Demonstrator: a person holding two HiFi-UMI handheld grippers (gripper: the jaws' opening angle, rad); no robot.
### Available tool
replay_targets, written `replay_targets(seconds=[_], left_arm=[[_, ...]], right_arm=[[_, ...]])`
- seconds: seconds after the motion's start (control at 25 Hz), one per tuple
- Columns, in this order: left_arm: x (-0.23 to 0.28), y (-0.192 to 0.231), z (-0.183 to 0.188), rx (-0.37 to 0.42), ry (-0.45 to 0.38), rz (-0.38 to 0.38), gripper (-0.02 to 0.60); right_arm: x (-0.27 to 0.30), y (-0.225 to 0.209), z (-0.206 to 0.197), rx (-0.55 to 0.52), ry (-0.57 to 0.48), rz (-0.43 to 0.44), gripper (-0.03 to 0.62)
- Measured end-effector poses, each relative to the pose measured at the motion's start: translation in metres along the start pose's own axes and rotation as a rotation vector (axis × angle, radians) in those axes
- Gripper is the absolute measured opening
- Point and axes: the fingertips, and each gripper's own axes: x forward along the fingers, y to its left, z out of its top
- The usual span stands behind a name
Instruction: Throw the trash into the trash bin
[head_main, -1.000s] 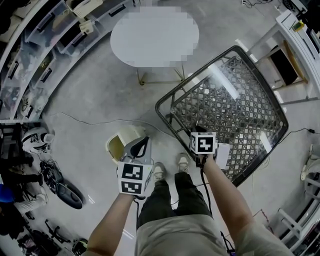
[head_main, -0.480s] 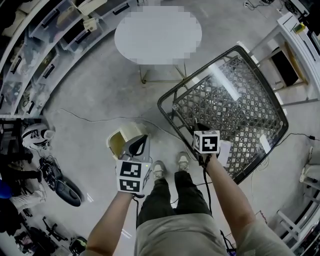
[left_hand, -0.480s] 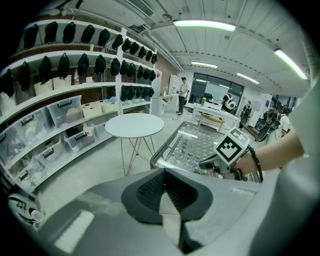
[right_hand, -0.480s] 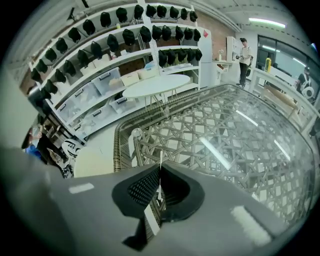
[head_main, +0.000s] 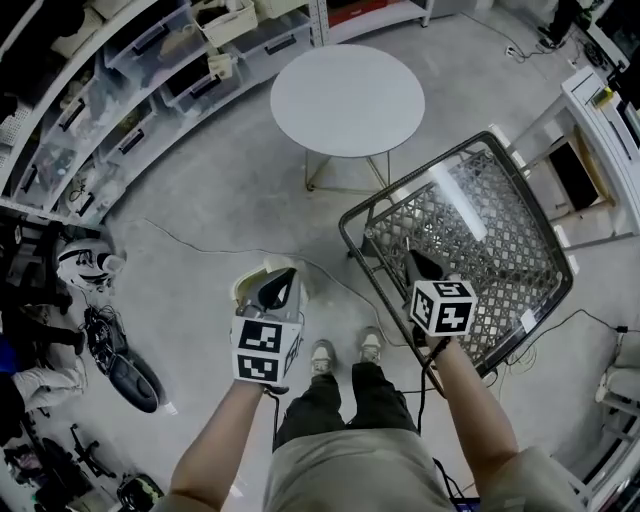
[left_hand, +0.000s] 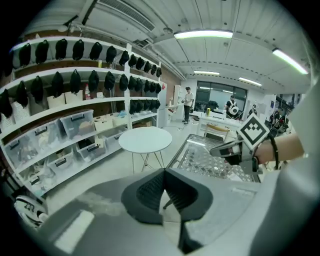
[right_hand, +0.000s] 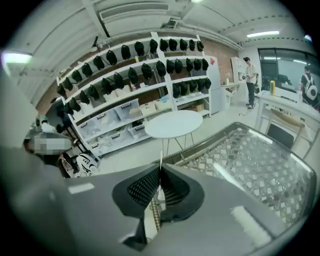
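A thin white scrap of paper (right_hand: 160, 164) is pinched edge-on in my right gripper (right_hand: 160, 170), which is shut on it. In the head view the right gripper (head_main: 414, 260) hovers over the near part of the glass lattice table (head_main: 350, 222), and the paper is hidden there. A cream trash bin (head_main: 242, 292) stands on the floor to the left, mostly covered by my left gripper (head_main: 284, 277) above it. In the left gripper view the left gripper (left_hand: 163, 172) is shut with nothing between its pads, and the right gripper (left_hand: 226, 150) shows at the right.
A round white table (head_main: 347, 100) stands beyond the bin. Shelves with storage boxes (head_main: 150, 70) curve along the left. A cable (head_main: 200, 240) trails across the floor. The person's shoes (head_main: 322, 353) are between the bin and the glass table. Gear lies at the left (head_main: 110, 350).
Both grippers have risen, the right one more. The white paper that lay on the table beside the right gripper is no longer seen there. The head view has shifted toward the table.
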Motion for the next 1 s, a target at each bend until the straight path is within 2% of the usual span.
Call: replay_targets(seconds=[0.28,0.52,0.68,1.0], left_arm=[[-0.053,0.013,0.029,0.039,-0.086,0.101,0.002],[-0.114,0.012,0.050,0.038,-0.160,0.143,0.002],[-0.152,0.015,0.056,0.044,-0.195,0.174,0.002],[-0.194,0.037,0.058,0.025,-0.234,0.250,0.002]], right_arm=[[-0.074,0.047,0.071,-0.031,-0.194,0.097,0.008],[-0.144,0.098,0.114,-0.026,-0.331,0.196,0.008],[-0.173,0.130,0.128,-0.012,-0.375,0.280,0.007],[-0.185,0.176,0.143,-0.063,-0.392,0.359,0.006]])
